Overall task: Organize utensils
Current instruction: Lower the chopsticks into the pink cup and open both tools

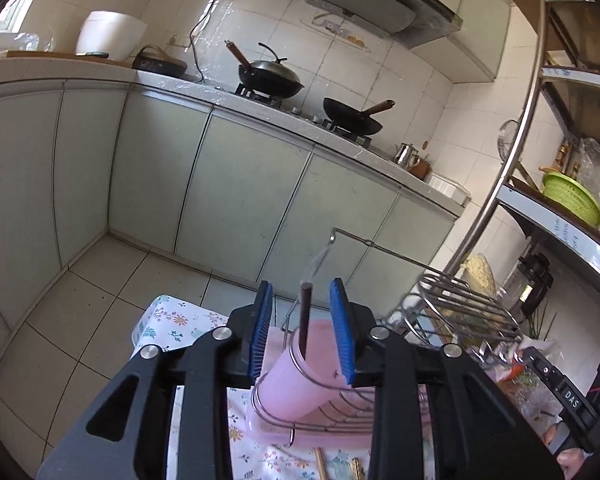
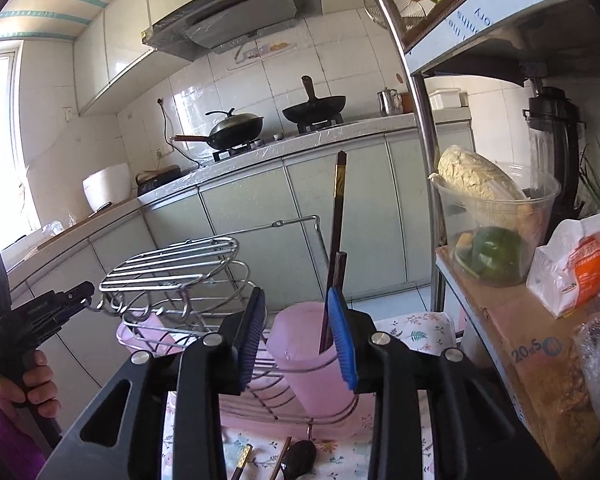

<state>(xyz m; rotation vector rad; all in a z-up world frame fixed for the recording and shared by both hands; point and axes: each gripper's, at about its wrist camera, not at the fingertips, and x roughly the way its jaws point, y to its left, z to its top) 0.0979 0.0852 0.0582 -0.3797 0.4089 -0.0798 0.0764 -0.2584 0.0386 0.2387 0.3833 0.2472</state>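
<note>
Two dark, slender chopsticks [image 2: 337, 240] stand in my pink cup [image 2: 312, 354]; both my left gripper [image 1: 303, 334] and right gripper [image 2: 298, 338] gape wide, holding nothing.

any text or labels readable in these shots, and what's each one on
"DAS" on the black device at the right edge of the left wrist view.
"20" and "S" on the cardboard box on the rack.
Blue print on the white shelf edge: upside down, only fragments, not readable.
Print on the orange and white packet: too small to read.
Lettering on the other black gripper: too blurred to read.
</note>
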